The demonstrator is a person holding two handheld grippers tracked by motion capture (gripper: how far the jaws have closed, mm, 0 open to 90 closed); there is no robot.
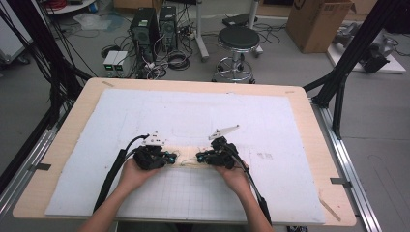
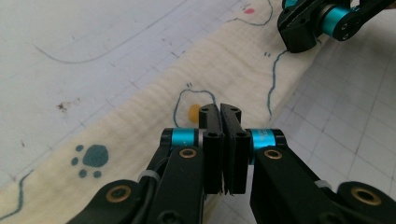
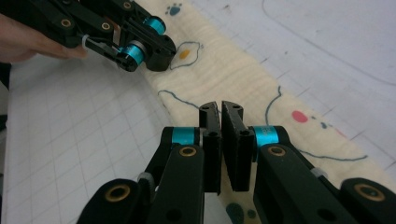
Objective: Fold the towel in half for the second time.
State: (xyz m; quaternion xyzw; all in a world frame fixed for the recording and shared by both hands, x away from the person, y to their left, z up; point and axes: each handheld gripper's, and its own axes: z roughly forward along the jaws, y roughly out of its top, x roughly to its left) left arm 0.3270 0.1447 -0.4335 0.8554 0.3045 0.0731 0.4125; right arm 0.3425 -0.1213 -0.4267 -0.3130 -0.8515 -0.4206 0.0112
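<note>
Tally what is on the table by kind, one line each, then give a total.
Tongs: 2, the left tongs and the right tongs, both shut at the near edge of the cloth
Cream printed cloth, folded into a long strip: 1
White mat covering the tabletop: 1
Total: 4

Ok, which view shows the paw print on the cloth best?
The left gripper view: the paw print on the cloth is large and sharp there. The right gripper view catches a small one at the top edge. The high view is too far off to make it out.
</note>
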